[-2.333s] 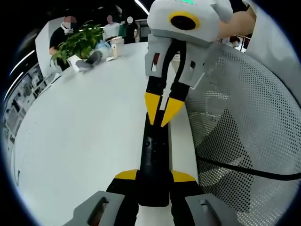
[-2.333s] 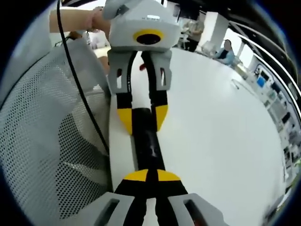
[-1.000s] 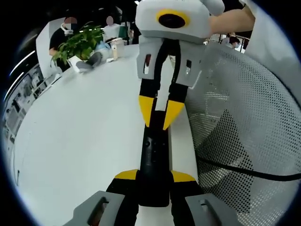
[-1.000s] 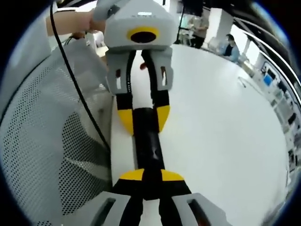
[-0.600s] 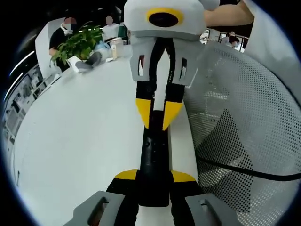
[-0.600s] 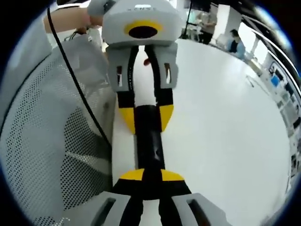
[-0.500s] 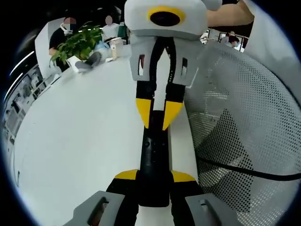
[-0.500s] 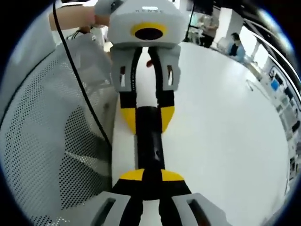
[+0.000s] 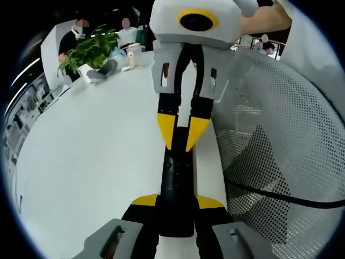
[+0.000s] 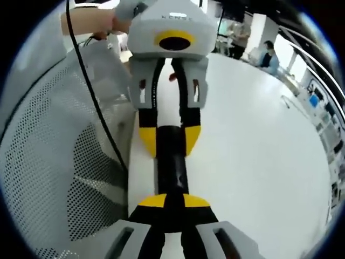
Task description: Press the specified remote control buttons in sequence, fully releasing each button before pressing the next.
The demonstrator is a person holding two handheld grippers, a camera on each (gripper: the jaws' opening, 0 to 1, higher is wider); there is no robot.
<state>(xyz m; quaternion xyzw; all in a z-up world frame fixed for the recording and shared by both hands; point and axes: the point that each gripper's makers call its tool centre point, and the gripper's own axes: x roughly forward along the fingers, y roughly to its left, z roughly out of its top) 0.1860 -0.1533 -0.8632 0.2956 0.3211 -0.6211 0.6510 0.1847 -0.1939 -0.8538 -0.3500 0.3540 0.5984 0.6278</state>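
A slim black remote lies lengthwise over the near edge of the white table. My left gripper is shut on its near end, the yellow fingertips clamping both sides. From the opposite side comes my right gripper, shut, its yellow tips meeting in a point on the remote's button face. In the right gripper view the remote runs from my right gripper up to the left gripper that grips it.
A perforated grey chair back with a black cable stands close beside the table edge. A potted plant, a cup and seated people are at the table's far end. A person's hand holds the left gripper.
The right gripper's body has swung slightly sideways and back over the remote while its tips stay on the same stretch. The left gripper keeps its hold on the remote.
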